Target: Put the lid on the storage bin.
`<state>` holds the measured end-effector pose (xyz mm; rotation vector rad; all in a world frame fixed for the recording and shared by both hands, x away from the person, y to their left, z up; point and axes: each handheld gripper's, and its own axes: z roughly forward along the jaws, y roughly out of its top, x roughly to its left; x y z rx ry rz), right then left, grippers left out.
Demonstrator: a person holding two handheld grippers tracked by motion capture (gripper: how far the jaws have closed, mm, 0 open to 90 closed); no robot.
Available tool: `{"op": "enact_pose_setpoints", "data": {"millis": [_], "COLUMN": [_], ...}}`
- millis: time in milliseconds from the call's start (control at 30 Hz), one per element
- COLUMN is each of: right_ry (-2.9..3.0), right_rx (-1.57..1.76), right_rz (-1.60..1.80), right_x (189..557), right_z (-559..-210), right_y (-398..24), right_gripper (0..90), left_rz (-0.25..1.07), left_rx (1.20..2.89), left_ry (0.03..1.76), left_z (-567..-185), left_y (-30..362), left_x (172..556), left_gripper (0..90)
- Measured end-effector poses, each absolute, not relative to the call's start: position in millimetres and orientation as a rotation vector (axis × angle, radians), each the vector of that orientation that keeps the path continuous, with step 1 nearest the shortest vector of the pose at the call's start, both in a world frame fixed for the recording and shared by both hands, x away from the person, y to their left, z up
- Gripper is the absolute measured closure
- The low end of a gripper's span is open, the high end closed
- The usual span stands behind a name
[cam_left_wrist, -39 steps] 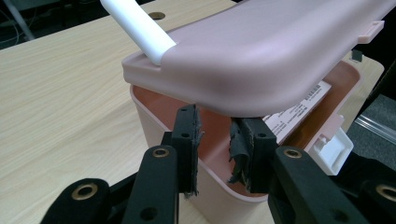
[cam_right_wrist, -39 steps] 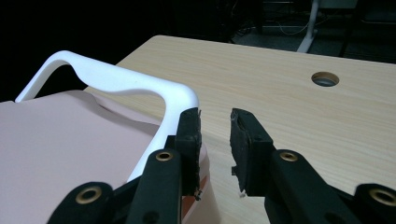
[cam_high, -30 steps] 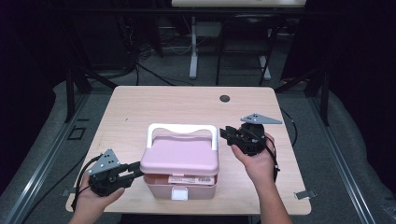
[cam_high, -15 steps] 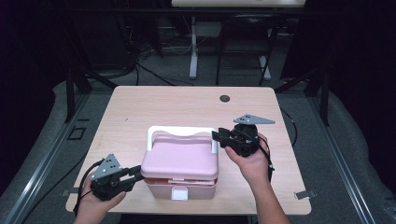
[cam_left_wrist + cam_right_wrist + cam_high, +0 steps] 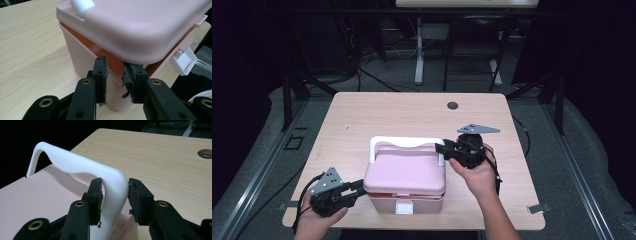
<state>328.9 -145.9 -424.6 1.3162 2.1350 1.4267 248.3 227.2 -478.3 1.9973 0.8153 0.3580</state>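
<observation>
The pink box (image 5: 405, 175) sat shut, latch (image 5: 404, 207) undone; the left gripper's (image 5: 357, 187) jaws pinched its lid corner, while the right gripper's (image 5: 443, 149) jaws, just opening, straddled the white handle (image 5: 404, 142) loosely.

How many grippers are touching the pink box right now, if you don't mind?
2: the left gripper presses the box's near-left corner; the right gripper straddles the white handle's right end, jaws just opening, a slight gap showing.
</observation>
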Motion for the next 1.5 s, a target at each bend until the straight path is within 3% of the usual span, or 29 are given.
{"op": "enact_pose_setpoints", "data": {"millis": [1500], "right_ry": [2.145], "right_rx": [1.289], "right_rz": [1.453], "right_x": [322.8], "right_z": [-417.8], "right_y": [-147.6], "right_gripper": [66.8], "left_rz": [0.313], "left_rx": [1.974], "left_ry": [0.825], "left_z": [-477.3], "left_y": [233.0], "left_x": [246.4], "left_gripper": [70.3]}}
